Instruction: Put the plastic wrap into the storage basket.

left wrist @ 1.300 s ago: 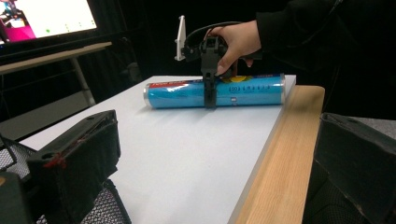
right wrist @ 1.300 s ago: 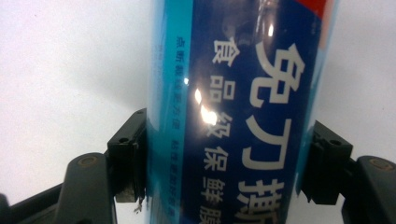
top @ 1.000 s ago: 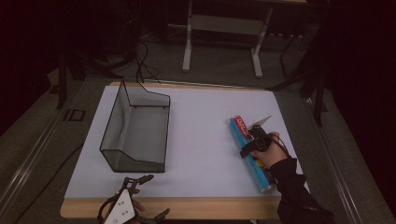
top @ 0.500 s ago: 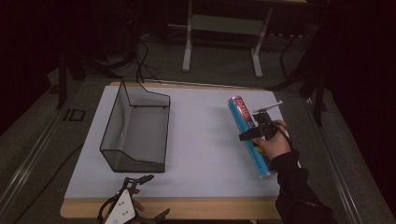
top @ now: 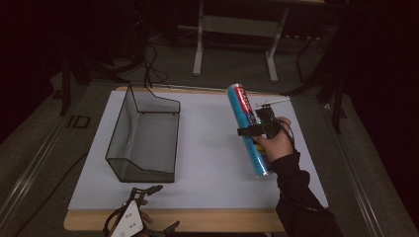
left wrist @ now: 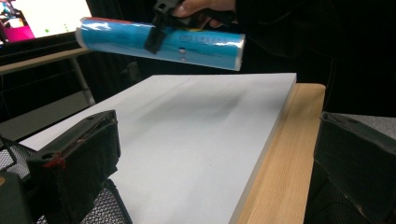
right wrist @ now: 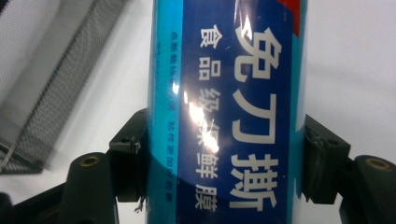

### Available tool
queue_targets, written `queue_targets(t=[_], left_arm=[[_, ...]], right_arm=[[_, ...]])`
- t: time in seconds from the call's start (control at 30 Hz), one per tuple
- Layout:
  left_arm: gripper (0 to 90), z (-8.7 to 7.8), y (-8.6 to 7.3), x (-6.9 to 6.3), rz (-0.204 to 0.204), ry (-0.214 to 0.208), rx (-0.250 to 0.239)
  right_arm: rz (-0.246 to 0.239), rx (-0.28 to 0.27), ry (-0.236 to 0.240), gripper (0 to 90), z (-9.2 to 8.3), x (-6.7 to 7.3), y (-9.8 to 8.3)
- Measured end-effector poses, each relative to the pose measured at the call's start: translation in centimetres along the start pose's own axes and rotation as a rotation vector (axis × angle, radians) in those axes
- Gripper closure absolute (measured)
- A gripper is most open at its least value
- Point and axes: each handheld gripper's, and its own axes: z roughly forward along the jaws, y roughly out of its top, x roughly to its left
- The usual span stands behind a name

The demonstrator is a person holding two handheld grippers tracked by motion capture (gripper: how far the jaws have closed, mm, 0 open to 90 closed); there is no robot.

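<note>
A long blue roll of cling film (top: 248, 129) with a red end hangs above the white board's right side, held off the surface. My right gripper (top: 257, 129) is shut on its middle; in the right gripper view both jaws press the blue wrapper (right wrist: 224, 112) with white characters. From the left gripper view the roll (left wrist: 159, 41) floats high over the board with the right gripper (left wrist: 159, 28) clamped on it. My left gripper (top: 132, 222) rests at the table's front edge, its jaws standing wide apart with nothing between them.
A black wire mesh basket (top: 143, 134) stands on the left half of the white board (top: 207, 158), open side up. The board lies on a wooden table (top: 197, 219). Desk legs and cables stand on the dark floor behind.
My right gripper has lifted the roll off the board and carried it away from the person and slightly left. The left gripper has stayed put.
</note>
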Motion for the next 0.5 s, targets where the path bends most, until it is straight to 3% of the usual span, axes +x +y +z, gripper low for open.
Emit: queue_targets(t=[0.2, 0.4, 0.43, 0.47, 0.5], left_arm=[[1.1, 0.0, 0.0, 0.0, 0.003, -0.001, 0.002], [1.1, 0.0, 0.0, 0.0, 0.001, -0.002, 0.002], [1.1, 0.0, 0.0, 0.0, -0.001, -0.002, 0.001], [1.1, 0.0, 0.0, 0.0, -0.002, -0.003, 0.001], [1.1, 0.0, 0.0, 0.0, -0.003, -0.001, 0.003]], right_arm=[[-0.003, -0.05, 0.025, 31.7, 0.4, 1.7, 1.0], [-0.017, -0.101, 0.071, 31.7, 1.0, 5.0, 2.7], [-0.017, -0.101, 0.071, 31.7, 1.0, 5.0, 2.7], [-0.023, -0.105, 0.08, 31.7, 1.3, 5.9, 3.2], [-0.023, -0.105, 0.08, 31.7, 1.3, 5.9, 3.2]])
